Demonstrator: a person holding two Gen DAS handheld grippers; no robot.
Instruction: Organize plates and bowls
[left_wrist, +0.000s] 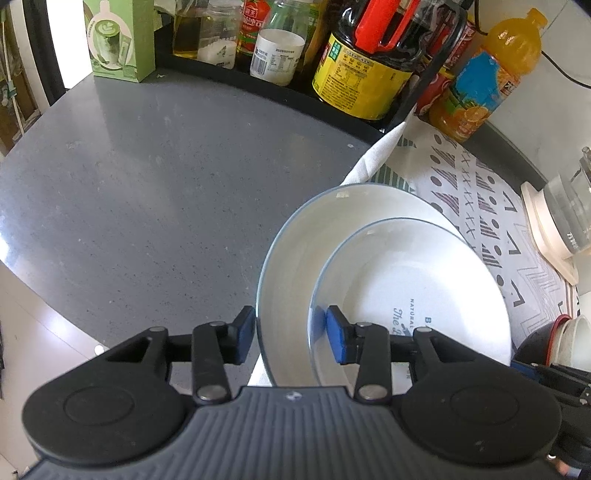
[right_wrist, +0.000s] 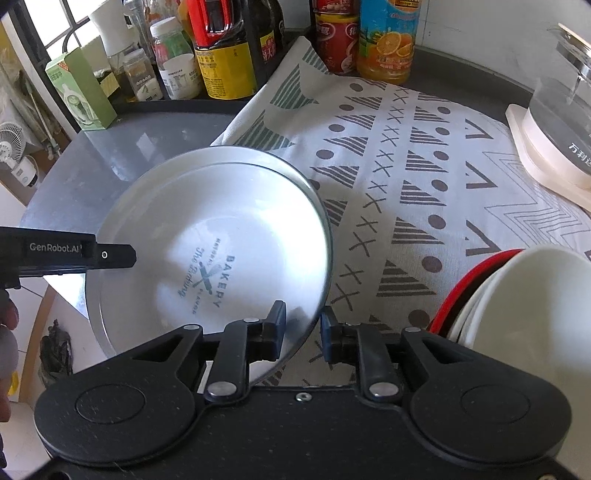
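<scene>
Blue-padded left tongs (left_wrist: 290, 338) straddle the rims of two nested white plates (left_wrist: 406, 280) without pressing, right tongs (right_wrist: 303, 334) stand slack around the far rim, so these stiff, slippery, breakable plates on the patterned cloth (right_wrist: 424, 166) want a firm rim pinch.
</scene>
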